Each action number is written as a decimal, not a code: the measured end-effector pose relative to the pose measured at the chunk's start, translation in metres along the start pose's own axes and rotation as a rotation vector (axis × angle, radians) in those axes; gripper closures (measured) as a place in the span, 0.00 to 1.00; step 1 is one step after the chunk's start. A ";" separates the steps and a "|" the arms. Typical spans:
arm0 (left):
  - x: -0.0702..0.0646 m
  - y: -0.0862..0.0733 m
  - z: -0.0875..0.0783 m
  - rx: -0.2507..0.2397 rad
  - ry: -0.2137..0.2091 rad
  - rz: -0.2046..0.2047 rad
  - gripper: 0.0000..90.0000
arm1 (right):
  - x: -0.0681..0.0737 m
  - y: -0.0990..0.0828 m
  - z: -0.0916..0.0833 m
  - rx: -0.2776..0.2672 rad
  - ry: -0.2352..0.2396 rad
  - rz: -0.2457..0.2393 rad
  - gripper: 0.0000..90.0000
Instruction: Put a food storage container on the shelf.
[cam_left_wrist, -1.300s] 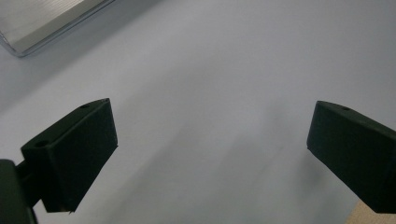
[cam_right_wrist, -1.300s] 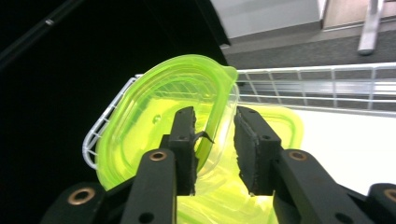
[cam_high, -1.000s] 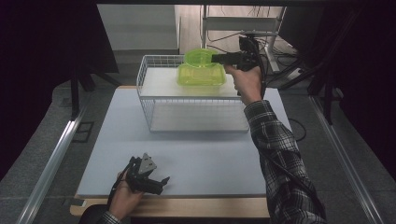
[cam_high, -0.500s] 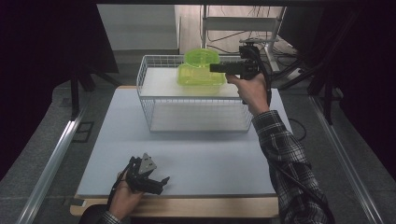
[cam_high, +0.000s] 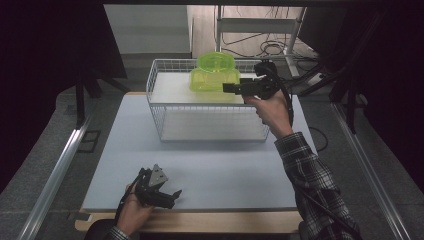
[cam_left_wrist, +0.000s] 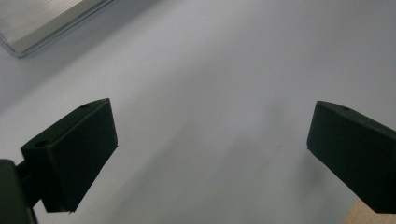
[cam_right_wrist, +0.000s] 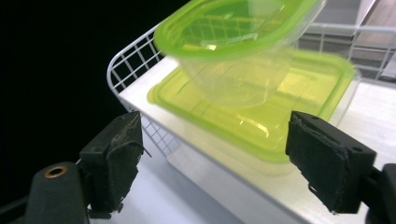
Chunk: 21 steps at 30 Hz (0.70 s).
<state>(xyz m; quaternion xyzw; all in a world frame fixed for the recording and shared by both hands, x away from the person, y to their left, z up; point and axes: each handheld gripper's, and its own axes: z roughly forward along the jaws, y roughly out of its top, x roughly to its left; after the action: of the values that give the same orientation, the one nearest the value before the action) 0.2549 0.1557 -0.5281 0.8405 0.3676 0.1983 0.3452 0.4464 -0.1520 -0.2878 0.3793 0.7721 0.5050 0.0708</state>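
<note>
Right tongs (cam_high: 226, 88) have just been opening, nothing gripped, beside the green tubs (cam_high: 214, 75) in the wire basket (cam_high: 210, 132) near the tabletop's far edge. I should back out level to avoid nudging the tilted upper tub. Left tongs (cam_high: 172, 196) rest wide open and empty by the near edge.

At upper centre of the frame, two translucent lime-green containers (cam_high: 214, 74) sit in a white wire basket (cam_high: 165, 107). The tabletop (cam_high: 210, 165) is pale grey; both grippers are black; the sleeve (cam_high: 315, 185) is black-and-white plaid.
</note>
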 end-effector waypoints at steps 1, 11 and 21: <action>0.000 0.000 0.000 0.001 -0.001 0.000 0.01 | 0.001 -0.002 0.000 0.000 0.004 0.000 0.20; 0.000 0.000 0.000 0.004 -0.003 0.001 0.01 | 0.008 -0.027 -0.001 0.034 0.002 -0.060 0.16; 0.000 0.000 0.001 0.006 -0.004 0.001 0.01 | 0.014 -0.051 -0.002 0.063 0.023 -0.102 0.12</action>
<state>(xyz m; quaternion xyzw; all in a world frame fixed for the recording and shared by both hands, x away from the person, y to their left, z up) 0.2549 0.1551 -0.5284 0.8421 0.3673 0.1955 0.3432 0.4093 -0.1549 -0.3256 0.3357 0.8066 0.4807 0.0755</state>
